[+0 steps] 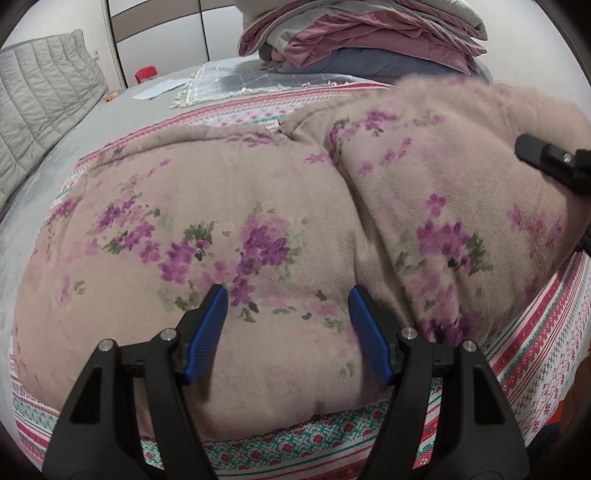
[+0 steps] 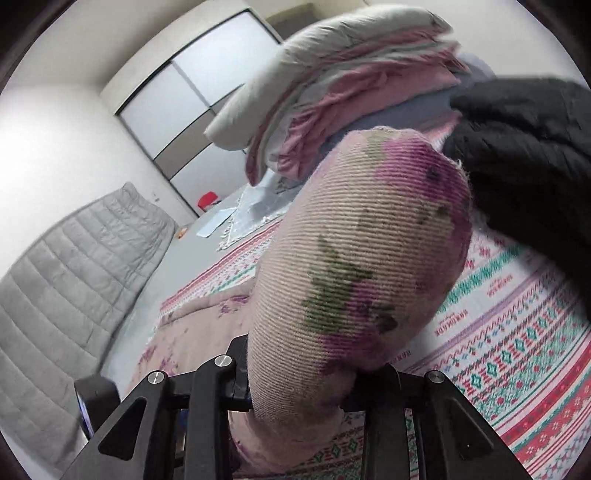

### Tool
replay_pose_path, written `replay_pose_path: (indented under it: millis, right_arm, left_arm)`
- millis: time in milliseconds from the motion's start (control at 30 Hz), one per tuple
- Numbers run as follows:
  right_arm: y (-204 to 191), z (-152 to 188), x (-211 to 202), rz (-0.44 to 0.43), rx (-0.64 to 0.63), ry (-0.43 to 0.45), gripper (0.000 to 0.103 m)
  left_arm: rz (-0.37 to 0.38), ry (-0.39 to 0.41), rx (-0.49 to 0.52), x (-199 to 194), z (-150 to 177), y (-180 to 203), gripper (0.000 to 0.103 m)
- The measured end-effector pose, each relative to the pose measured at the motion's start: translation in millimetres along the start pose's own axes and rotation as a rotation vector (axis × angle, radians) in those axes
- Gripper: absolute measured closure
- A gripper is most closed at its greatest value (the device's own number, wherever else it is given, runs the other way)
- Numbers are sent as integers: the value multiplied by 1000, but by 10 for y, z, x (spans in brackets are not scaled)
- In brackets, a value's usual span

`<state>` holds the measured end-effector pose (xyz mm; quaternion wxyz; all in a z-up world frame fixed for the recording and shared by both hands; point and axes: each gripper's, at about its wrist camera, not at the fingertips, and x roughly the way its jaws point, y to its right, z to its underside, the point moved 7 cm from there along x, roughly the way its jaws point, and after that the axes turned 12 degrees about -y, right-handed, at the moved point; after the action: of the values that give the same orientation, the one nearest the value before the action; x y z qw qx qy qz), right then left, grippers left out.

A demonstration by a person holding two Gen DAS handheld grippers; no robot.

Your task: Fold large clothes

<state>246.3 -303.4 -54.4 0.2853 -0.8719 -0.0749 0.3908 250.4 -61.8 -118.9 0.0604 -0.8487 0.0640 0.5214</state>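
At the bottom of the left wrist view, the left hand-held gripper [image 1: 288, 314] is seen with its blue pads [image 1: 207, 332] spread apart over the floral padded garment [image 1: 258, 229], nothing pinched between them. In the right wrist view, a thick bunched edge of that same garment [image 2: 354, 266] is clamped in the right hand-held gripper [image 2: 299, 384] and fills the centre of the frame, raised off the bed. The garment's body is spread across the middle of the left view on the patterned bedspread [image 1: 535, 362], with a deep crease down its centre and its right part lifted and blurred. So the fold is judged to be in hand: one side is gripped, yet nothing is laid over neatly, and squaring and flattening are left. A dark quilted garment [image 2: 524, 155] is glimpsed at upper right. Further off, a stack of folded bedding [image 1: 362, 33] is seen at the top, a grey quilted cover [image 1: 44, 110] at far left
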Motion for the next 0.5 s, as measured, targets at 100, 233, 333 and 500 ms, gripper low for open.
replay_pose_path:
  millis: [100,233,333,500]
  right_arm:
    - [72,-40,-26,-11,22,0,73]
    - [7,-29,-131,-20,-14,38,73]
    - [-161,1,-201,-9,-87,80,73]
    - [-440,42,-200,-13,-193,102,73]
  left_arm:
    - [-6,25,2,-123,-80,-53,33]
    - [-11,48,-25,-174,-170,-182,33]
    - [18,31,-62,-99,-196,-245,33]
    - [48,-38,-103,130,-152,-227,33]
